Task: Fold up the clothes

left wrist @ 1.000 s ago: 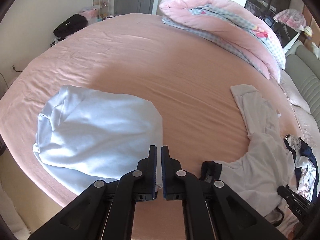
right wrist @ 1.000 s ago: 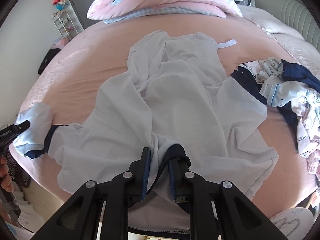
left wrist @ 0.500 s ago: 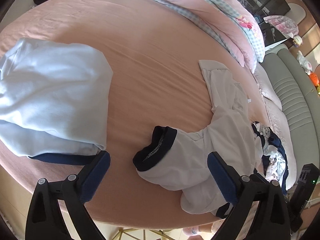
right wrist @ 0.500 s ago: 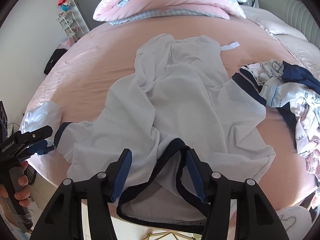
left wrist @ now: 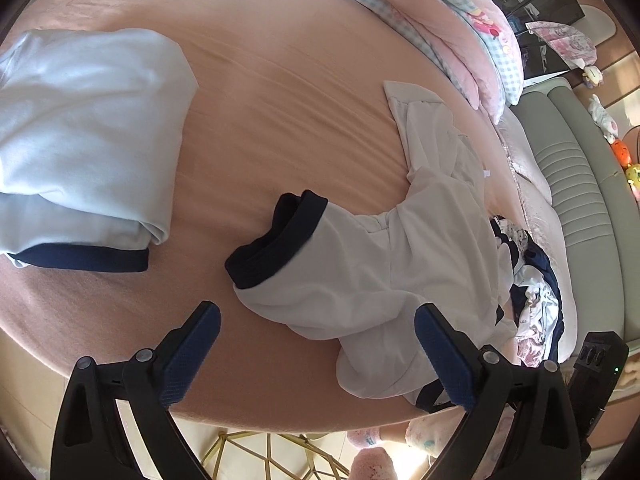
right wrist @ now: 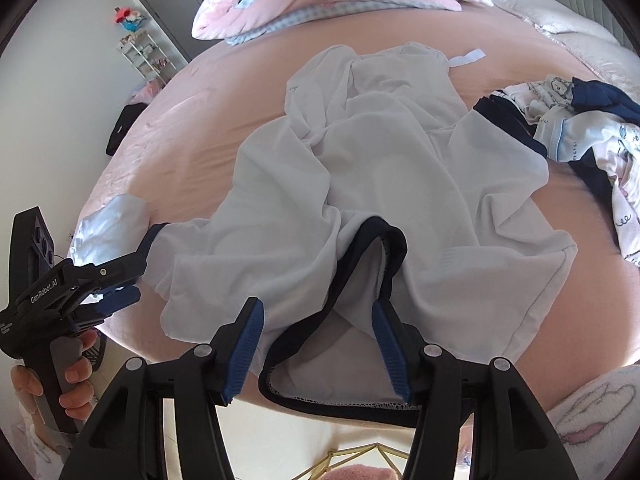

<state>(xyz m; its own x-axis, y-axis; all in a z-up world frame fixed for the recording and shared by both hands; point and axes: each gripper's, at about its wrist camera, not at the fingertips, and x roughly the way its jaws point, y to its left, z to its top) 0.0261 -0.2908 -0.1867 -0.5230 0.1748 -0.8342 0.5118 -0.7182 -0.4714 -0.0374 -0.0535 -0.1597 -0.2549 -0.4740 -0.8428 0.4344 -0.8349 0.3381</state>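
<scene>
While both tools stand released, the white shirt (right wrist: 384, 184) lies crumpled across the pink bed (left wrist: 260, 92). Spread wide, the left tool (left wrist: 316, 344) hovers near the shirt's navy cuff (left wrist: 276, 244), gripping nothing. Likewise empty, the right tool (right wrist: 320, 344) straddles the navy hem (right wrist: 360, 256) at the bed's near edge. A folded blue garment (left wrist: 84, 132) rests left of the shirt, apart from it.

Left gripper (right wrist: 116, 280): black frame, blue textured pads on the fingers (left wrist: 192, 356), silver screws, white "GenRobot.AI" lettering, grey handle. Right gripper (right wrist: 320, 344): same black frame, blue ribbed pads, silver screws. Person wears pink-patterned white clothing (right wrist: 592, 404).
</scene>
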